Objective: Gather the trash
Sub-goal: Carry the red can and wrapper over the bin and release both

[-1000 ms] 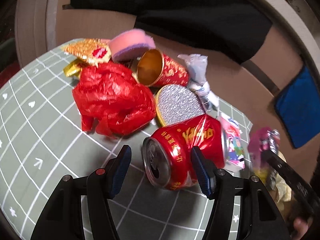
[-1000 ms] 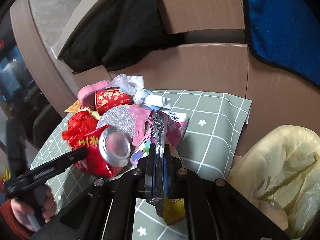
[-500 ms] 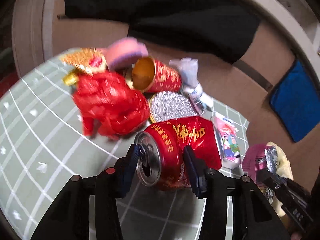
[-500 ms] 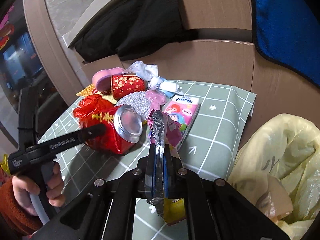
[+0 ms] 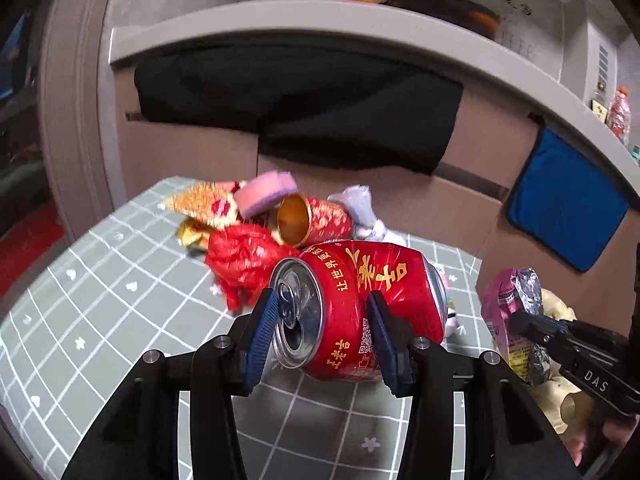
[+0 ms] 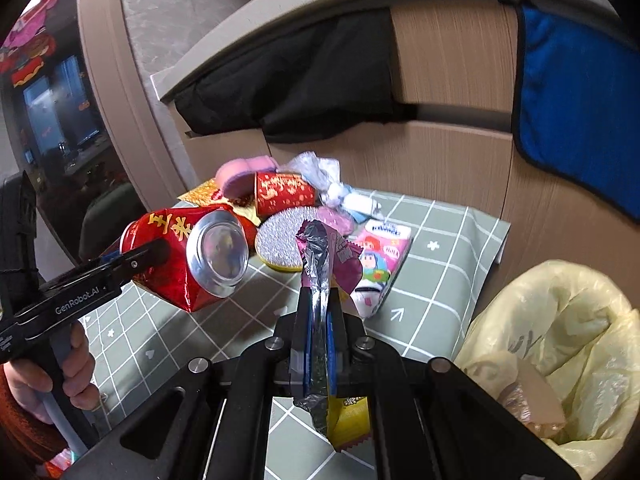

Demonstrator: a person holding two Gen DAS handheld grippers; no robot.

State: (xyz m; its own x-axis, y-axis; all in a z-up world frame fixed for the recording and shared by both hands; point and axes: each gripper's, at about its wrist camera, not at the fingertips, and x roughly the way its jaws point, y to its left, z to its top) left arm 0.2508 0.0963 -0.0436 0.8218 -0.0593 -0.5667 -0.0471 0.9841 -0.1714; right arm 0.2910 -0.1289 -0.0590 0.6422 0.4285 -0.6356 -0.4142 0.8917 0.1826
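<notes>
The left gripper [image 5: 320, 332] has its blue pads clamped on a dented red drink can [image 5: 360, 312], one pad at the opened top end, the other pressing into the printed side. The can lies sideways between the fingers and hangs clear above the green checked mat [image 5: 100, 312], its silver base [image 6: 218, 254] turned toward the right gripper.

The right gripper [image 6: 318, 320] is pinched tight on a crumpled foil snack wrapper [image 6: 320, 256]. The wrapper's purple and silver top sticks up past the fingertips and a yellow end hangs out below the jaws.

Beyond the red can, the rest of the litter sits in a heap on the mat: a crumpled red plastic bag [image 5: 244, 260] just beside the can, a red and gold paper cup [image 5: 316, 220] lying on its side behind it, a pink sponge [image 5: 266, 194] at the back, and a gold glitter card [image 5: 200, 202] next to the sponge. A silver glitter disc [image 6: 278, 244] lies near the can's base, with a pink tissue pack [image 6: 380, 264] beside it.

A yellow trash bag [image 6: 560, 340] stands open off the mat's edge, well apart from the can, on the wrapper's side. A person's hand [image 6: 44, 376] grips the left tool's handle.
</notes>
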